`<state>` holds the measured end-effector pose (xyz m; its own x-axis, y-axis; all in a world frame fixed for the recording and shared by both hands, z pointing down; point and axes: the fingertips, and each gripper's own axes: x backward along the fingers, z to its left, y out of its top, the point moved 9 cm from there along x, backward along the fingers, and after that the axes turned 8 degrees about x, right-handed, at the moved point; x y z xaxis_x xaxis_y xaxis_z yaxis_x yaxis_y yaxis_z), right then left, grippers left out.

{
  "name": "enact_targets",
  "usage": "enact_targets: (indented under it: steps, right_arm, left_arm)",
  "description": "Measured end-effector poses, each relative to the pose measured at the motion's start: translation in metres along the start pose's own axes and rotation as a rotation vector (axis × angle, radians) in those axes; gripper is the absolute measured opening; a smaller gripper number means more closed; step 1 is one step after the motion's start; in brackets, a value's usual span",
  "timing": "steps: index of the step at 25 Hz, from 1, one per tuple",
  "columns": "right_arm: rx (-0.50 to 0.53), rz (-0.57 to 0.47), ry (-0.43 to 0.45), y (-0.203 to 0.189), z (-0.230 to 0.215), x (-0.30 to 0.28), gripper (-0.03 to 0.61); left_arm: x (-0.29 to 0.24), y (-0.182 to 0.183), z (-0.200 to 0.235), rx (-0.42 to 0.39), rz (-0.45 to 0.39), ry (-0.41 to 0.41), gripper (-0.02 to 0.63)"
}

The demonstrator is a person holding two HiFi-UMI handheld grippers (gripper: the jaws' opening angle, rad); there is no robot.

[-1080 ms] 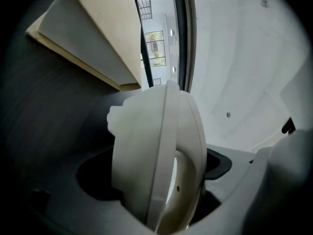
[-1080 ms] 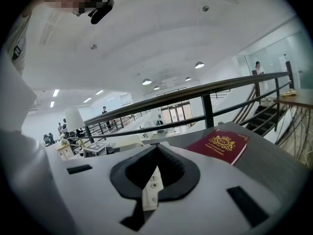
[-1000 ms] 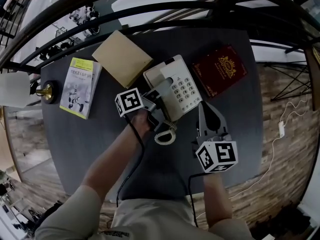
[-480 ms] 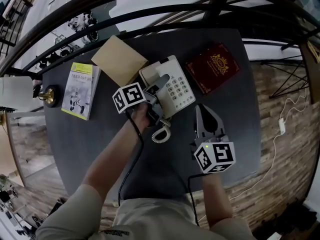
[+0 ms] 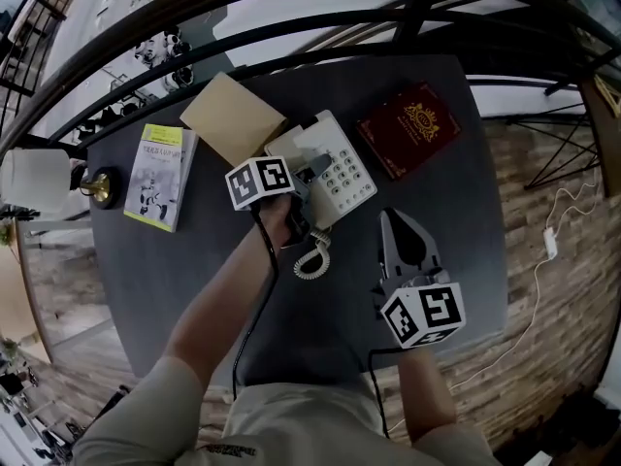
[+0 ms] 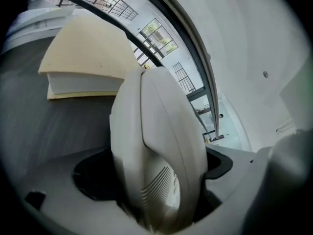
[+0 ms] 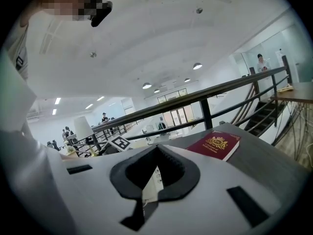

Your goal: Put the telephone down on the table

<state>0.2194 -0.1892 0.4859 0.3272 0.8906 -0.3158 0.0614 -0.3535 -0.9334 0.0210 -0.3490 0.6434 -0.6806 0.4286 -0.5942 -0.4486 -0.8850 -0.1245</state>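
A white desk telephone (image 5: 342, 175) with a grey keypad sits on the dark table (image 5: 194, 260). Its handset (image 5: 312, 166) is held over the base's left side. My left gripper (image 5: 303, 187) is shut on it. In the left gripper view the handset (image 6: 156, 155) stands on edge between the jaws and fills the middle. The coiled cord (image 5: 312, 258) hangs down to the table in front of the base. My right gripper (image 5: 393, 219) stays right of the cord, near the table top, shut with nothing in it. Its jaws (image 7: 149, 190) frame part of the keypad.
A tan book (image 5: 233, 116) lies left of the phone and shows beyond the handset (image 6: 88, 53). A red book (image 5: 408, 129) lies at the right rear (image 7: 215, 145). A yellow-green book (image 5: 160, 175) and a lamp (image 5: 97, 183) are far left. A black railing (image 5: 417, 13) borders the far edge.
My left gripper has carried the handset a little farther in over the phone base. The right gripper has hardly moved.
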Motion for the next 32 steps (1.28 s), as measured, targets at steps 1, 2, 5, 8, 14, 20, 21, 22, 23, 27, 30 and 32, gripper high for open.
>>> enact_targets:
  steps: [1,2,5,8,14,20,21,22,23,27,30,32]
  right_arm:
    - [0.002,-0.005,0.012,0.002,0.003,0.001,0.002]
    - [0.003,-0.007,0.019,0.003,0.006,0.002,0.002]
    - [0.001,-0.002,0.022,0.002,0.009,0.006,0.002]
    - [0.002,0.008,0.022,0.000,0.010,0.011,0.002]
    - [-0.014,0.027,0.006,-0.005,0.008,0.027,0.002]
    - [-0.110,0.029,0.010,-0.006,0.007,0.046,0.002]
    - [-0.106,0.033,0.005,-0.007,0.008,0.049,0.002]
    - [-0.101,0.034,0.001,-0.006,0.008,0.053,0.002]
    - [-0.097,0.032,-0.002,-0.005,0.009,0.055,0.002]
    - [-0.087,0.027,-0.002,0.000,0.011,0.062,0.002]
    - [-0.087,0.015,-0.006,0.008,0.014,0.069,0.002]
    - [-0.075,-0.007,-0.009,0.019,0.019,0.076,0.002]
  left_arm:
    - [0.001,0.000,0.000,0.002,-0.004,0.009,0.474]
    - [0.001,0.000,0.000,0.004,-0.007,0.021,0.474]
    - [0.004,-0.003,0.000,0.001,-0.004,0.079,0.474]
    - [0.005,-0.009,0.001,-0.011,0.006,0.149,0.474]
    - [0.010,-0.012,0.000,-0.054,0.028,0.288,0.474]
    - [0.031,-0.020,-0.012,-0.102,0.003,0.279,0.474]
    - [0.037,-0.025,-0.012,-0.098,-0.004,0.280,0.474]
    - [0.043,-0.030,-0.012,-0.093,-0.013,0.278,0.474]
    - [0.050,-0.033,-0.012,-0.089,-0.023,0.275,0.474]
    - [0.078,-0.044,-0.026,-0.139,-0.075,0.262,0.474]
    - [0.105,-0.051,-0.046,-0.228,-0.126,0.238,0.474]
    - [0.125,-0.056,-0.065,-0.322,-0.163,0.198,0.472]
